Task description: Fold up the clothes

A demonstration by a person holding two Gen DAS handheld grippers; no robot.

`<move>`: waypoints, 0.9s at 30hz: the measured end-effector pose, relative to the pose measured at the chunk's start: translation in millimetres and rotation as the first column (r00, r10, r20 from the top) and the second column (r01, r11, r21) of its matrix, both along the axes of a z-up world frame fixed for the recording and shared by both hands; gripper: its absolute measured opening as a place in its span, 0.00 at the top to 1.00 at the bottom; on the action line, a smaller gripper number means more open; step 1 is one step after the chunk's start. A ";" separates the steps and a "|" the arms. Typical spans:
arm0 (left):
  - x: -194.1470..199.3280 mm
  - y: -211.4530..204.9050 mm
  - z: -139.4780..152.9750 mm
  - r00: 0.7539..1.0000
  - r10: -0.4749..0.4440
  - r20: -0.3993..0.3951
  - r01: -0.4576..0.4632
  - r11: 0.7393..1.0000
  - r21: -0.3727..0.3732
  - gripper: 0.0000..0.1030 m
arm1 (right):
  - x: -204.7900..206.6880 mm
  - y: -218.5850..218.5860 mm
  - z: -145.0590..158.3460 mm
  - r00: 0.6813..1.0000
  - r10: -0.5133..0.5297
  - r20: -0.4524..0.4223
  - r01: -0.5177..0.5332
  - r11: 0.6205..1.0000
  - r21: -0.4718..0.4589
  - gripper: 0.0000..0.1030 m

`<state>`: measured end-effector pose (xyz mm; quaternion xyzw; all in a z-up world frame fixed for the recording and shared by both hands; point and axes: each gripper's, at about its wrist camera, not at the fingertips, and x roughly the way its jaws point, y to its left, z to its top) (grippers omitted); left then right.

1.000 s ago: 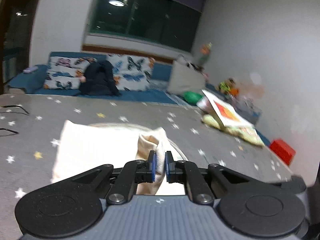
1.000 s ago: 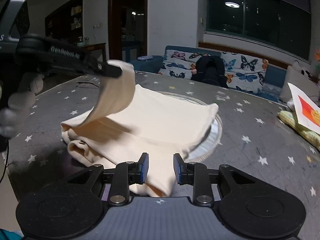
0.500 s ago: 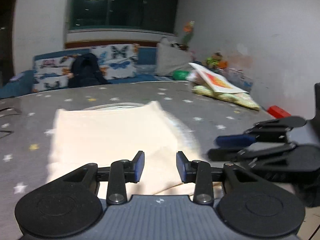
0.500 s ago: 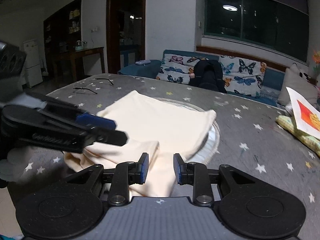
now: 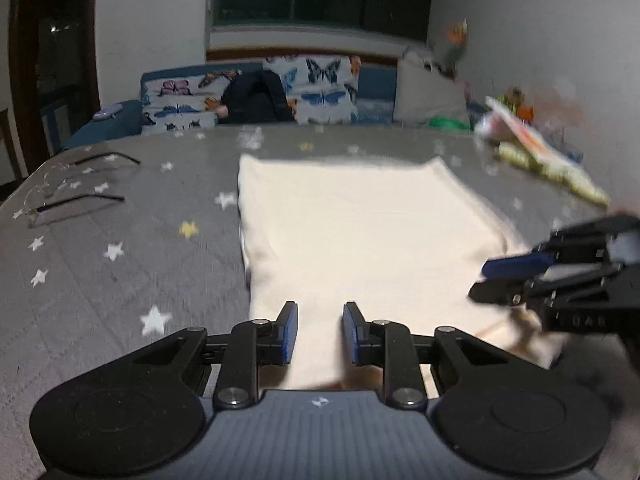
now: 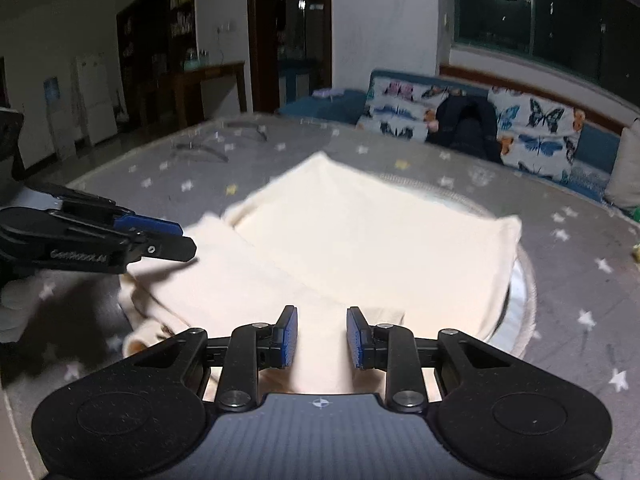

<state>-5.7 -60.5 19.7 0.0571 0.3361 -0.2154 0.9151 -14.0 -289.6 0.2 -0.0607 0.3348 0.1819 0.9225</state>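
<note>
A cream garment [image 5: 360, 232] lies folded flat on the grey star-patterned table [image 5: 120, 248]. It also shows in the right wrist view [image 6: 360, 240], with a folded-over sleeve part at its near left. My left gripper [image 5: 319, 332] is open and empty over the garment's near edge; it shows from the side in the right wrist view [image 6: 176, 240]. My right gripper [image 6: 322, 336] is open and empty just above the garment's near edge; it shows at the right in the left wrist view [image 5: 492, 280].
A pair of glasses [image 5: 76, 184] lies on the table at the far left. A picture book and cloth [image 5: 540, 156] lie at the far right. A butterfly-print sofa [image 5: 256, 96] with a dark bag stands behind the table.
My left gripper opened and let go of the cream fabric it held up, which now lies flat. Both grippers hover low over the garment's near edge.
</note>
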 end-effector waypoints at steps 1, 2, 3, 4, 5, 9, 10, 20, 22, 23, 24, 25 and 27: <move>-1.3 0.1 -0.9 1.000 -0.006 0.011 0.005 1.000 0.007 0.75 | 0.2 0.5 -4.8 1.000 -0.002 -0.012 0.002 1.000 -0.010 0.72; -2.9 0.1 -1.2 1.000 -0.012 0.020 0.012 1.000 0.015 0.75 | -1.1 -0.3 -6.5 1.000 -0.003 -0.014 0.003 1.000 -0.012 0.71; -4.8 -0.3 -0.3 0.999 -0.021 0.027 0.020 0.999 0.024 0.75 | -3.3 -1.6 -6.6 1.000 -0.002 -0.012 0.002 1.000 -0.009 0.71; -6.1 -0.9 0.9 0.999 -0.029 0.034 0.028 0.999 0.032 0.75 | -5.5 -2.5 -5.2 1.000 -0.002 -0.009 0.002 1.000 -0.011 0.71; -7.7 -2.8 2.3 0.998 -0.040 0.042 0.038 0.998 0.040 0.75 | -7.8 -3.2 -2.9 1.000 -0.002 -0.006 0.002 1.000 -0.016 0.71; -19.2 -9.0 5.6 0.994 -0.087 0.068 0.083 0.995 0.063 0.75 | -19.5 -2.0 4.2 0.999 0.037 0.010 -0.037 0.998 -0.059 0.69; -22.4 -10.0 5.5 0.993 -0.098 0.071 0.093 0.993 0.071 0.75 | -20.5 -2.0 4.4 0.999 0.042 0.010 -0.041 0.997 -0.068 0.68; -44.3 -13.9 12.6 0.983 -0.147 0.110 0.132 0.982 0.136 0.66 | -27.3 -9.0 11.6 1.000 0.013 0.016 -0.013 1.000 -0.028 0.58; -50.3 -15.5 12.8 0.977 -0.177 0.118 0.156 0.974 0.166 0.66 | -28.5 -10.5 10.2 1.000 0.003 0.013 -0.003 1.000 -0.024 0.57; -54.3 -16.0 13.1 0.973 -0.197 0.124 0.173 0.968 0.183 0.66 | -29.1 -11.2 9.6 1.000 -0.002 0.012 0.003 1.000 -0.022 0.57; -59.2 -16.6 13.5 0.966 -0.221 0.133 0.192 0.960 0.204 0.66 | -29.7 -11.9 8.9 1.000 -0.008 0.010 0.008 1.000 -0.020 0.56; -65.4 -17.1 14.0 0.958 -0.250 0.144 0.214 0.950 0.227 0.66 | -31.5 -13.0 10.6 1.000 -0.009 0.014 0.009 1.000 -0.021 0.56; -74.3 -17.4 14.2 0.943 -0.293 0.160 0.248 0.935 0.254 0.66 | -38.4 -14.8 16.8 1.000 0.001 0.027 0.000 0.999 -0.035 0.55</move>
